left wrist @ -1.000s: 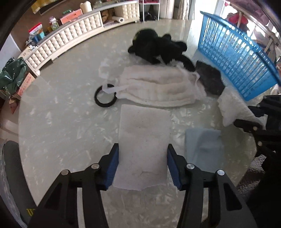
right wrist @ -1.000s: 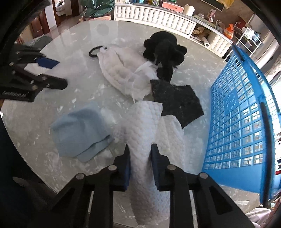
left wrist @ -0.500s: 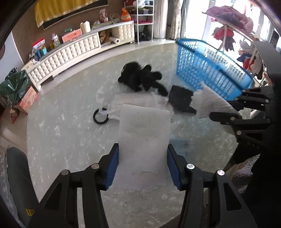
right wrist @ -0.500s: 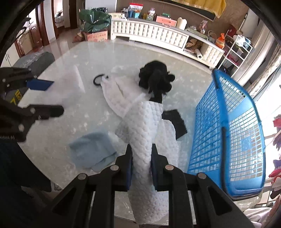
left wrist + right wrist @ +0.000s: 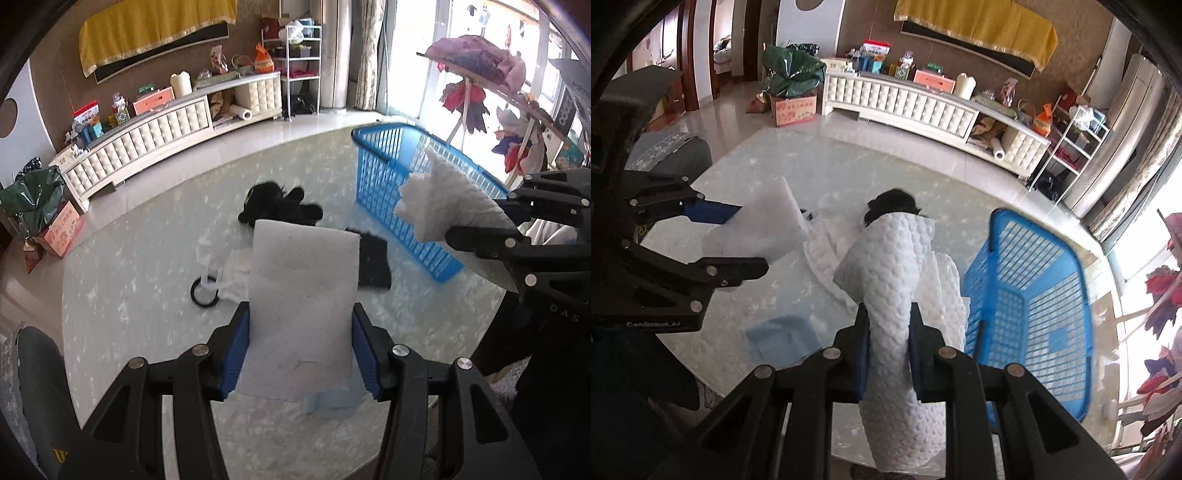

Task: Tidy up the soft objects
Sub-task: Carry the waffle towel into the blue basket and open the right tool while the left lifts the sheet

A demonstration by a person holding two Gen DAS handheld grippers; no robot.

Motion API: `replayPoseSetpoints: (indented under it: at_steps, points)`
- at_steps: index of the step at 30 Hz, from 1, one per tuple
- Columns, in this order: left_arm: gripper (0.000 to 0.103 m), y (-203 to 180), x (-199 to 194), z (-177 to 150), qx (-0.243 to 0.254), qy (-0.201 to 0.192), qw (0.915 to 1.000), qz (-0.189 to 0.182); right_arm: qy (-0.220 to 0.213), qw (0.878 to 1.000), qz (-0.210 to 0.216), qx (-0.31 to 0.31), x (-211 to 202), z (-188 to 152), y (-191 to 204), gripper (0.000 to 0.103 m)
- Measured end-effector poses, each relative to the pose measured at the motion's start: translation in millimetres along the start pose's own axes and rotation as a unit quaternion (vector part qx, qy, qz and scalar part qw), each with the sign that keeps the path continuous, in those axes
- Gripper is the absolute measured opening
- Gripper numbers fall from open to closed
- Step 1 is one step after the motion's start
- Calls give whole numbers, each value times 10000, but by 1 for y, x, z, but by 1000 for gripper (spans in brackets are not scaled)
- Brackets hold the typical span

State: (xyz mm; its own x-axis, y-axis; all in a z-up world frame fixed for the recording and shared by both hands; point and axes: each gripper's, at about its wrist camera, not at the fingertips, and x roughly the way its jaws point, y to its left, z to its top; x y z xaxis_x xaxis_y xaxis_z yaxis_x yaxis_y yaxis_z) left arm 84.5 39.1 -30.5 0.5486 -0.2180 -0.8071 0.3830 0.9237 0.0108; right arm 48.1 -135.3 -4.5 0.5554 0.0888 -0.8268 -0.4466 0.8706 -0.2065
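My left gripper is shut on a flat white foam sheet and holds it well above the table; it also shows in the right wrist view. My right gripper is shut on a white quilted cloth that hangs over the jaws, raised beside the blue basket. The cloth also shows in the left wrist view. On the table lie a black plush toy, a dark cloth, a white padded cloth and a light blue cloth.
The round marble table has a black ring by the white padded cloth. The blue basket stands at the table's right edge. A white cabinet lines the far wall. A grey chair is at the left.
Both grippers have risen high above the table with their loads. The foam sheet has left the table and the quilted cloth now hangs near the basket.
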Motion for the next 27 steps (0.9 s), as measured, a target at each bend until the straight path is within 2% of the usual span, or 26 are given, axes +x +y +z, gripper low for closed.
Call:
replayPoseSetpoints:
  at_steps: [5, 13, 19, 27]
  points:
    - [50, -5, -7, 16, -19, -208, 9998, 43, -148, 9998, -119, 38, -7, 2, -16, 17]
    - [50, -15, -10, 37, -57, -443, 9989, -108, -234, 9984, -514, 95, -13, -2, -42, 17]
    - [50, -31, 1, 49, 64, -450, 9987, -250, -165, 9963, -833, 116, -8, -4, -60, 17]
    - [50, -40, 22, 58, 75, -270, 9992, -273, 148, 9940, -1081, 87, 27, -12, -88, 17]
